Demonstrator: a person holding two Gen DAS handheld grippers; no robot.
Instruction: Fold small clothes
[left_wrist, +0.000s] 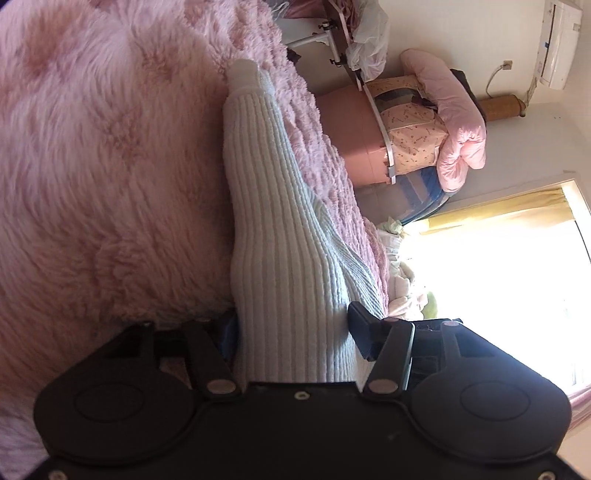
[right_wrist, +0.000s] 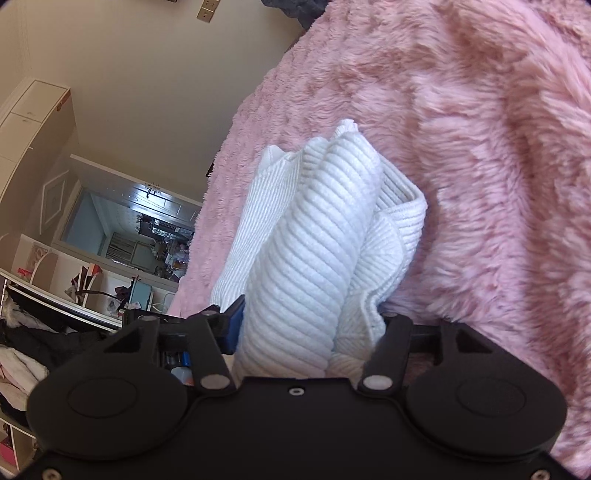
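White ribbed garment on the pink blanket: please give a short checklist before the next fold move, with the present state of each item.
1. White ribbed garment between right gripper fingers: ok.
2. Right grip firm: ok, bunched cloth fills the jaws.
3. Garment between left gripper fingers: ok.
4. Left pads pressing the cloth: cannot tell.
5. Garment lies smooth: not ok, bunched at the right gripper.
6. Pink blanket supports it: ok.

One white ribbed knit garment (left_wrist: 280, 236) lies on one pink furry blanket (left_wrist: 110, 155). Two black claws appear, the left claw (left_wrist: 295, 332) and the right claw (right_wrist: 306, 328). One wall-mounted air conditioner (left_wrist: 557, 44) and one window (left_wrist: 498, 266) are visible.
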